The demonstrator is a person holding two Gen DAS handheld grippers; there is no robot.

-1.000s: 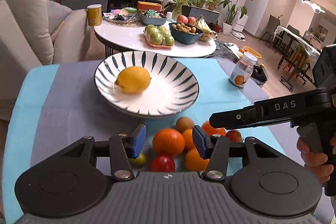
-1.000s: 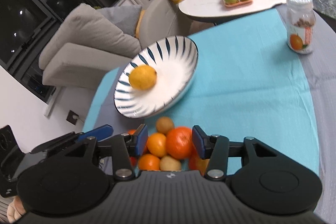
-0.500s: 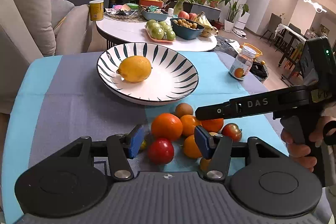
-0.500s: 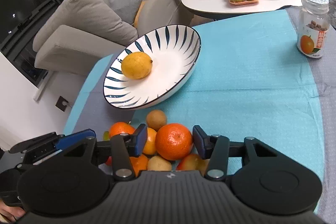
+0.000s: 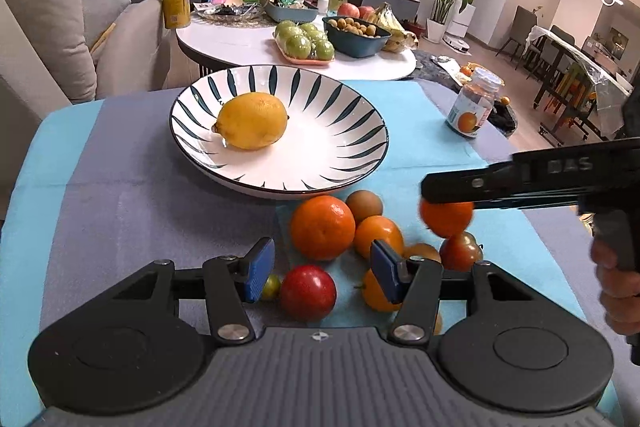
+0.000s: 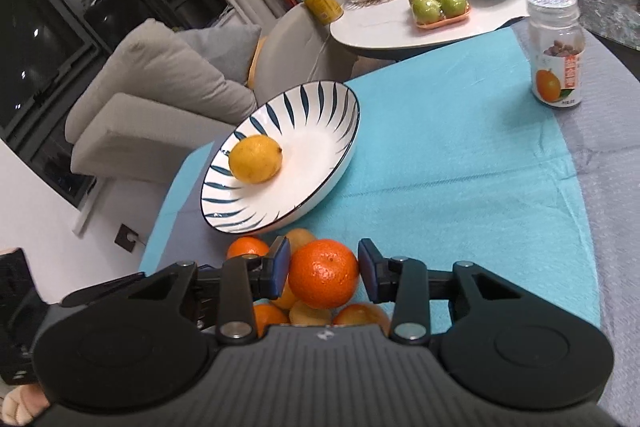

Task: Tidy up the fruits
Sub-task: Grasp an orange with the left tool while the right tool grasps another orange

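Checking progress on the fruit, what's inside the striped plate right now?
Only a lemon lies inside the plate, left of centre. The plate's underside and the cloth beneath it are hidden.

Table (cloth-covered): plate, fruits, jar

The letters "DAS" stand on the side of the black right gripper at right of the left wrist view; the jar label's print is unreadable.
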